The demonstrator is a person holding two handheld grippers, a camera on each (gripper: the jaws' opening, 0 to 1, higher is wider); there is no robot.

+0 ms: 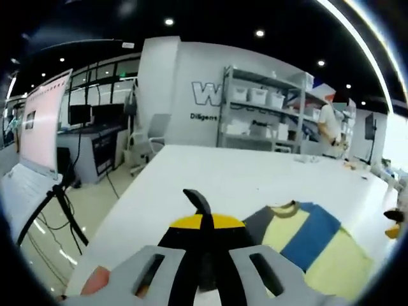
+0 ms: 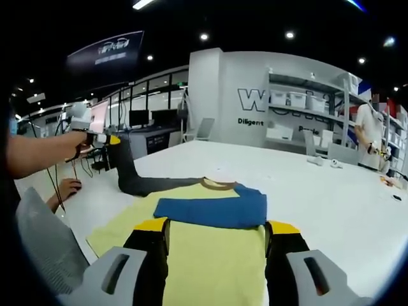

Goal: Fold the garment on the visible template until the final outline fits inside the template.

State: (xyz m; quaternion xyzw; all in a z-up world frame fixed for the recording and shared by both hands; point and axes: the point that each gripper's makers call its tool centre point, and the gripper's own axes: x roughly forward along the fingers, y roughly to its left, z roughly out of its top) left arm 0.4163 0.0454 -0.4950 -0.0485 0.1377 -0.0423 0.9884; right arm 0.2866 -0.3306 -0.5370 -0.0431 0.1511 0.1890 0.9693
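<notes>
**Colour-block shirt on white table, one sleeve lifted**

Right gripper (image 2: 215, 245): jaws black with yellow tips, standing wide apart and holding nothing, low over the near pale-yellow part of the shirt (image 2: 210, 255).

Shirt, right gripper view: lies flat on the white table (image 2: 331, 197), long axis running away from the camera, tan collar (image 2: 220, 185) at the far end. A blue sleeve (image 2: 210, 210) is folded across the chest, lying crosswise. The grey sleeve (image 2: 143, 182) stretches out to the left from the collar, then rises off the table.

Left gripper (image 2: 113, 141) (seen from the right gripper view at far left, held in a person's hand (image 2: 81, 148)): closed on the end of the grey sleeve, which hangs down from it.

Left gripper view: own jaws (image 1: 203, 220) pressed together on a strip of dark fabric; beyond, the shirt (image 1: 306, 242) shows its collar toward the far side.

Background: grey shelving (image 2: 312, 108) with white bins, a person (image 2: 370, 134) standing beside it, desks with monitors (image 2: 150, 118).
</notes>
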